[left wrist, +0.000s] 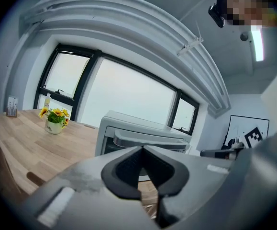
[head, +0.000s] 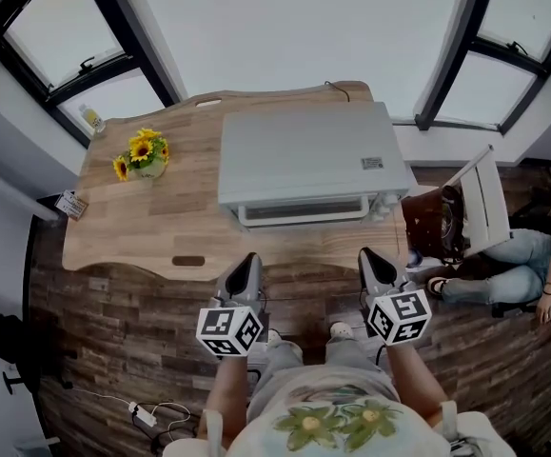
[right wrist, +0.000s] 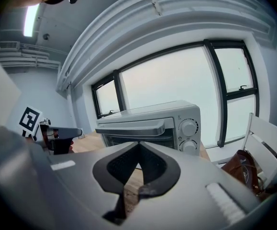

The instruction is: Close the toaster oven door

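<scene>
Under large windows, a wooden table [head: 151,227] is carrying the toaster oven [head: 304,155], which is standing straight ahead of the left gripper [head: 244,274] and the right gripper [head: 378,269]. Both are hovering with their jaws pressed together and holding nothing. The door handle [head: 304,213] is running left to right across their line. Both seem about equally near, and the door seems slightly ajar.
</scene>
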`<state>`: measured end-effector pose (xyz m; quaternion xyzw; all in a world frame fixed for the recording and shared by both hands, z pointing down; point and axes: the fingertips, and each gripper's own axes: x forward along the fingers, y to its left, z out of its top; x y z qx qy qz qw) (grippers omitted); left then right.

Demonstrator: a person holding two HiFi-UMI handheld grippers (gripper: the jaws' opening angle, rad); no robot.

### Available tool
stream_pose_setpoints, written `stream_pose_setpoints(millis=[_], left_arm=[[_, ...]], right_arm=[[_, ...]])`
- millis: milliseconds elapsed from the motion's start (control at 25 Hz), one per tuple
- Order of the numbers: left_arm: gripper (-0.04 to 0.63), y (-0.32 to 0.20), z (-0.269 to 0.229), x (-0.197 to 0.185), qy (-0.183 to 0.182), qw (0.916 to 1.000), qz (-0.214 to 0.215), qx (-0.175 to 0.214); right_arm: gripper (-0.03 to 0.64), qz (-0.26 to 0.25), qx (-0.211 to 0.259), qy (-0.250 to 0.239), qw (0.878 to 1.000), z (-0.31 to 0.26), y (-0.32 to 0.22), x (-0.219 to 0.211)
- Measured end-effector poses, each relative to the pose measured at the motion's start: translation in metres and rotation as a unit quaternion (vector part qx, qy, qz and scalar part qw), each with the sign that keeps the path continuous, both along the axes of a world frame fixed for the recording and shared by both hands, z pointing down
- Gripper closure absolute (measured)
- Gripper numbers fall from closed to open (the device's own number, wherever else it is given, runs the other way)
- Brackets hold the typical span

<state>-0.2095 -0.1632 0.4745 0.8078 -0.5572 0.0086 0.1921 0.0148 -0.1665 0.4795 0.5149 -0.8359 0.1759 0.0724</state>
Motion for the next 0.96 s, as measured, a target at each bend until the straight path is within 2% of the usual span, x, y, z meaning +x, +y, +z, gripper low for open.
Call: stream_pose_setpoints(millis=[240,960], left_arm=[[0.591,0.006,0.000,0.008,0.005,0.9998,0.019,-0.003],[0.591,0.002,0.000,0.012,-0.001,0.9997,0.026,-0.003]], right_arm=[[0.617,-0.011,0.004,0.007,1.000,-0.002,0.006,-0.006],[0.617,-0.013,0.007,0.023,1.000,-0.003,0.009,-0.005]])
